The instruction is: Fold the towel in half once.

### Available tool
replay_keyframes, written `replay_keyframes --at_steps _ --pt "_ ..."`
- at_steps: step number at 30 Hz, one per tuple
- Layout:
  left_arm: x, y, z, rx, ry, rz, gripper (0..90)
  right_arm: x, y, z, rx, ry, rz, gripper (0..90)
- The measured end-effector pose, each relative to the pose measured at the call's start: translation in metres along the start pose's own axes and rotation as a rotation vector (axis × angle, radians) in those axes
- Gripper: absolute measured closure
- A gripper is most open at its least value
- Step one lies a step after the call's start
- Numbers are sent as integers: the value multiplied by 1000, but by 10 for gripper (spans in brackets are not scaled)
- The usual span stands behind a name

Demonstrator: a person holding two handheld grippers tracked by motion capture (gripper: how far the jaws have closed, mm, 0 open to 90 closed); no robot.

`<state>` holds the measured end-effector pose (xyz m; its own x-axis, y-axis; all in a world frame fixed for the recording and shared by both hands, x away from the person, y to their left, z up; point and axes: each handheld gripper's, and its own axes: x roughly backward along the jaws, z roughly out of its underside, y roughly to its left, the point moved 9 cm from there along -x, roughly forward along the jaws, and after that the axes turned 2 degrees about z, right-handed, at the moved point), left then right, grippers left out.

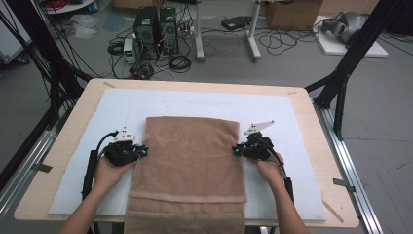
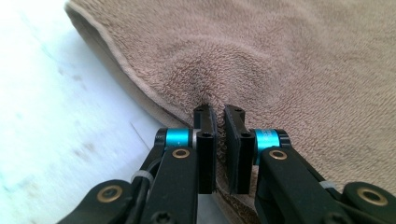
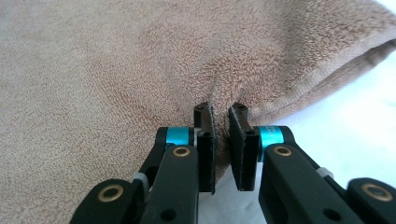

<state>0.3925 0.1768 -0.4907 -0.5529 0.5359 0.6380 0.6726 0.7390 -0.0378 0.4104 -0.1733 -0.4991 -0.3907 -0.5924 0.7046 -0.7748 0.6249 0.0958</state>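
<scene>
A brown towel [image 1: 190, 165] lies folded on the white mat [image 1: 87, 161] of the bench [image 1: 58, 141], its near end hanging over the front edge. The left tool [image 2: 218, 122] clenches the towel's left edge, the right tool [image 3: 220, 121] its right edge. Beyond the bench, 2 computer towers [image 1: 156, 31] stand among cables on the floor.

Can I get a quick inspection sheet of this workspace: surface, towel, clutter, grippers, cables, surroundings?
Surface: wooden table under a white mat.
Job's things: brown towel, near end hanging over the table's front edge.
Clutter: nothing seen on the mat besides the towel.
Grippers: left gripper pinches the towel's left edge; right gripper pinches its right edge.
Cables: one trails from each gripper; loose cables on the floor.
Surroundings: computer towers, cardboard boxes, black frame legs.
</scene>
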Motion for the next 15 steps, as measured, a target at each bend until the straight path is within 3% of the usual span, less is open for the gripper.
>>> replay_keyframes --at_steps 7,15 --pt "-9 14 -26 6 -47 -43 839 2 -19 -16 -5 -23 78 827" --pt "-12 38 -67 25 -114 -109 839 10 -45 -54 -6 -64 144 826"
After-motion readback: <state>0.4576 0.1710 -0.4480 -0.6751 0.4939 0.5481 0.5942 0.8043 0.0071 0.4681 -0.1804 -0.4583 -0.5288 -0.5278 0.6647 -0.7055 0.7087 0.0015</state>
